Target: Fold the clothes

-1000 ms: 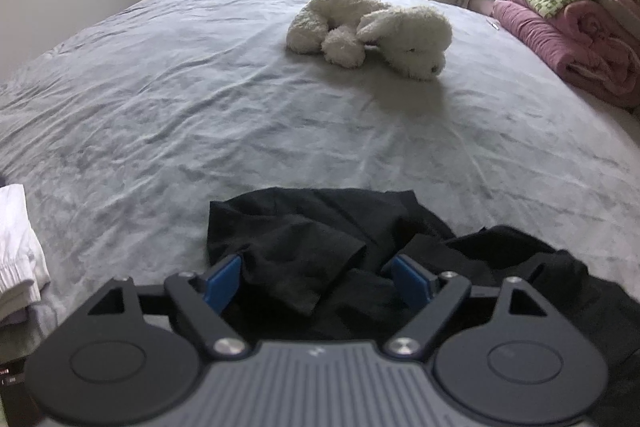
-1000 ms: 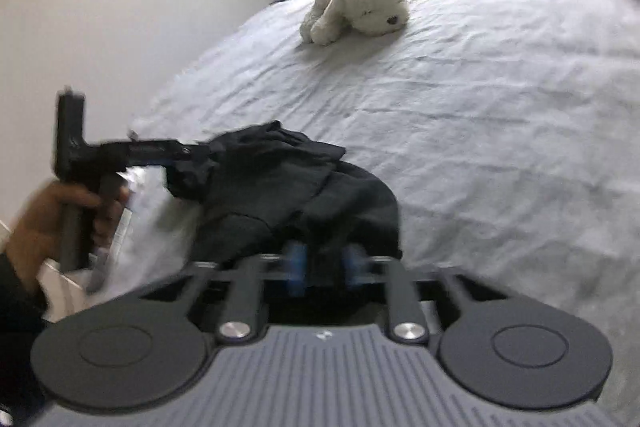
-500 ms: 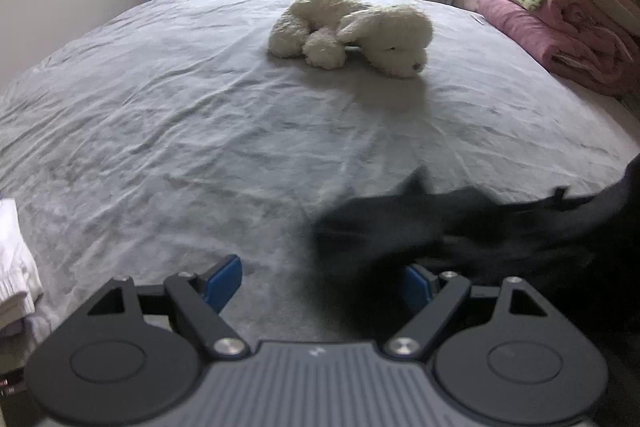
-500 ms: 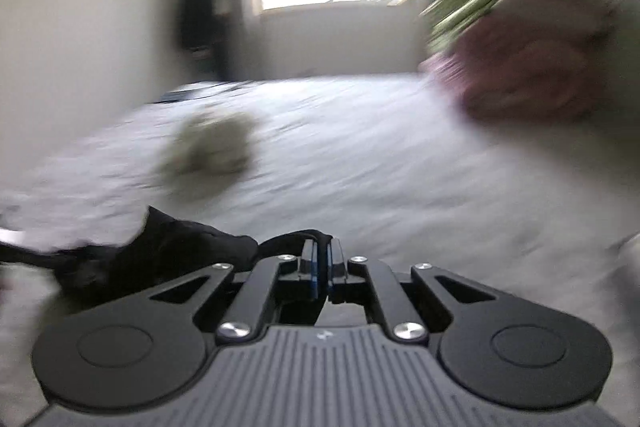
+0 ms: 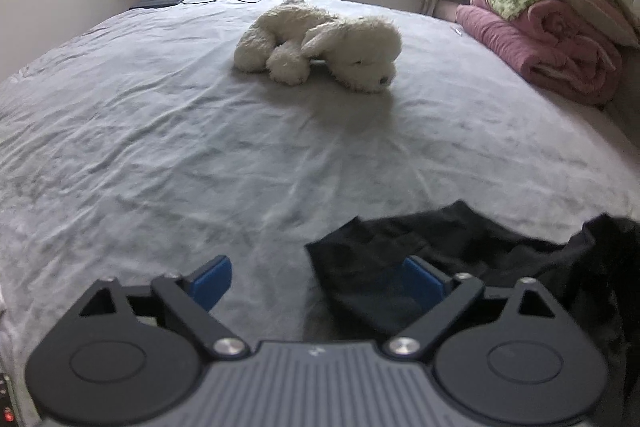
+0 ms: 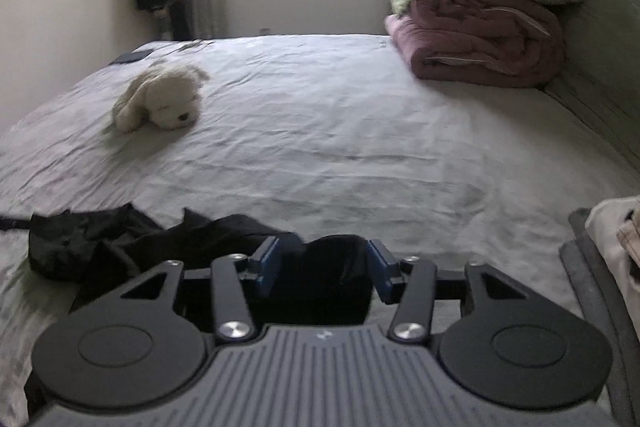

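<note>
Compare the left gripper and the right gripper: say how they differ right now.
The left gripper has its jaws spread wide; the right gripper has a narrower gap. The left's gap shows mostly bare grey bedsheet, with the black garment at one pad; the right's gap is filled with that garment. Both are open with blue pads.

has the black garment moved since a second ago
Yes. In the left wrist view the black garment has shifted right, off the left tongs' centre, while the plush dog lies in place.
</note>
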A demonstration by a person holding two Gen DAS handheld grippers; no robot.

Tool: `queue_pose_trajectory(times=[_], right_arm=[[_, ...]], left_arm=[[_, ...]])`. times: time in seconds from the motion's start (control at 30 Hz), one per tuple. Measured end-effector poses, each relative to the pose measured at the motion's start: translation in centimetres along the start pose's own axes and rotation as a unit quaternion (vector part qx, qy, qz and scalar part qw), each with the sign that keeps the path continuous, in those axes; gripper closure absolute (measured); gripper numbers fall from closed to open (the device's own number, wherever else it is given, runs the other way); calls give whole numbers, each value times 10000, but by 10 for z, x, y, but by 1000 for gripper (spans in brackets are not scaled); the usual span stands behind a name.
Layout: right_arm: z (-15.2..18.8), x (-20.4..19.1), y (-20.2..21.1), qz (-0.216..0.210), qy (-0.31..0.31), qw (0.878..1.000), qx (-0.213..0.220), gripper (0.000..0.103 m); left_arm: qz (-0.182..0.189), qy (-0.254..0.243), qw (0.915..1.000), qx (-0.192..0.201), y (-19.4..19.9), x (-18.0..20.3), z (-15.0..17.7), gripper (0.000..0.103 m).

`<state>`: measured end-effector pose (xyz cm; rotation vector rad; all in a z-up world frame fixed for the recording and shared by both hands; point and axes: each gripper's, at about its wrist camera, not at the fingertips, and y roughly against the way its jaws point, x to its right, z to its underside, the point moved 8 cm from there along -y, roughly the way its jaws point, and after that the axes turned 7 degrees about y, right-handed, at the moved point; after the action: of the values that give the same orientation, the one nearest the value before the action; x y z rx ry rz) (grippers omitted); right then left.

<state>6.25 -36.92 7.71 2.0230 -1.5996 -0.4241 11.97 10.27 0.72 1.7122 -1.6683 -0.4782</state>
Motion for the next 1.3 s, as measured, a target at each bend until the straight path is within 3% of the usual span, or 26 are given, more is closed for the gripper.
queue_pose_trajectory(times=[0.2, 0.3, 0.33, 0.37, 0.4, 0.43, 0.47, 0.5, 0.57, 0.8, 0.93, 0.97, 1.03, 1.17, 1.2, 1.23, 1.27, 1.3], right_arm=[[13, -20, -14, -373, 262, 9983, -370, 47], [22, -32, -22, -613, 420, 9953, -624, 48], [25, -36, -25, -652, 473, 9942, -710, 48], [28, -39, -29, -660, 526, 9932, -797, 57], [31, -41, -33, -643, 606, 9921, -887, 70], [34, -42, -37, -592, 680, 9913, -961, 98], [35, -42, -39, -526, 732, 9910, -994, 102], [35, -41, -39, -458, 779, 9912, -967, 102], [31, -37, -37, -336, 823, 9924, -850, 102], [16, -13, -28, -19, 517, 9975, -482, 103], [23, -6, -36, -198, 229, 9971, -693, 81], [23, -6, -37, -251, 182, 9970, -706, 61], [22, -10, -36, -405, 151, 9970, -644, 33], [22, -28, -43, -757, 272, 9945, -679, 30], [24, -34, -47, -824, 394, 9932, -727, 32], [26, -41, -50, -856, 531, 9918, -791, 45], [28, -45, -53, -827, 632, 9910, -840, 82], [29, -46, -55, -773, 696, 9908, -867, 99]], left_arm=[[198, 998, 9943, -318, -27, -4, 5, 7], [237, 1230, 9914, -376, -38, 1, 11, 8], [204, 1161, 9925, -324, -40, 4, 12, 13], [174, 1073, 9936, -299, -41, 7, 12, 24], [149, 968, 9947, -298, -42, 10, 13, 31], [124, 863, 9958, -297, -43, 12, 13, 49], [130, 814, 9961, -302, -43, 14, 13, 65], [165, 819, 9960, -314, -42, 13, 13, 71], [242, 824, 9958, -317, -41, 13, 11, 96], [629, 1104, 9918, 129, -15, 4, -14, 97], [760, 1254, 9885, 376, -1, -6, -29, 97], [757, 1244, 9884, 430, 1, -9, -31, 97], [730, 1192, 9890, 485, 3, -13, -32, 97], [659, 1084, 9911, 395, -3, -15, -29, 97], [647, 1081, 9913, 387, -4, -16, -29, 97], [655, 1104, 9910, 391, -4, -16, -29, 97], [676, 1138, 9904, 404, -3, -17, -30, 97], [704, 1169, 9897, 431, -2, -17, -31, 97]])
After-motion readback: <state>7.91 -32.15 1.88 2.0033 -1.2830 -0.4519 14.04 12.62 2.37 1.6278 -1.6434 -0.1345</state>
